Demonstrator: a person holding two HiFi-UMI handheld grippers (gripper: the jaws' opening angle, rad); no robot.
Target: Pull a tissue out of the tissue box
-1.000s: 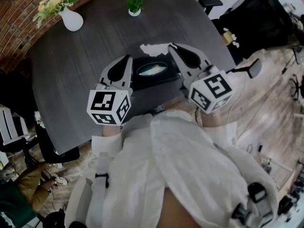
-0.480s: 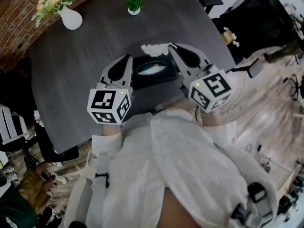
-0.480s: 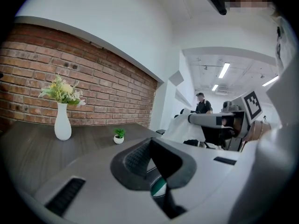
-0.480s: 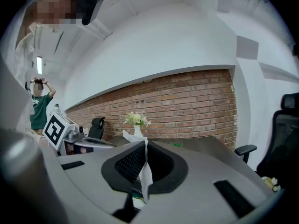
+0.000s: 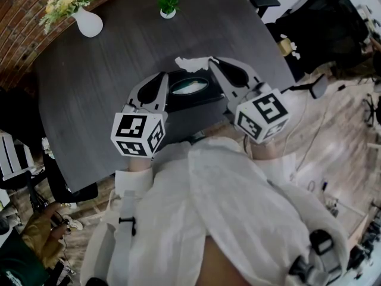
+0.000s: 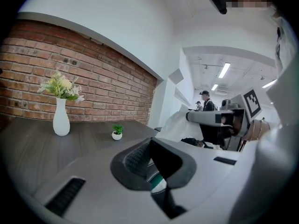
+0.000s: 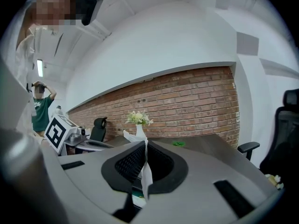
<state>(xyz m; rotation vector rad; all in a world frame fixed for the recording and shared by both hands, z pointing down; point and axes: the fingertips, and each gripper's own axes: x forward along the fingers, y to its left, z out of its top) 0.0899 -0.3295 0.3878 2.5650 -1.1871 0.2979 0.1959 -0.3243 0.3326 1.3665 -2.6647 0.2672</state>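
Vase (image 5: 89, 24) far left on dark surface (image 5: 95, 94), left tongs (image 5: 161, 76) clenched empty by box's left end, box (image 5: 203, 98) near surface's front edge, tissue (image 5: 189, 61) above box's far side, pinched in right tongs (image 5: 215, 62).

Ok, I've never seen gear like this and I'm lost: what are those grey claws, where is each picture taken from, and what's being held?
A person holds a two-jaw gripper in each hand. The top-down picture comes from a camera on their head; the other two come from cameras riding on the grippers, looking along the jaws. On the dark table stand a tissue box, a white vase of flowers and a small potted plant. The right gripper is shut on a white tissue. The left gripper is shut on nothing, near the box's left end.
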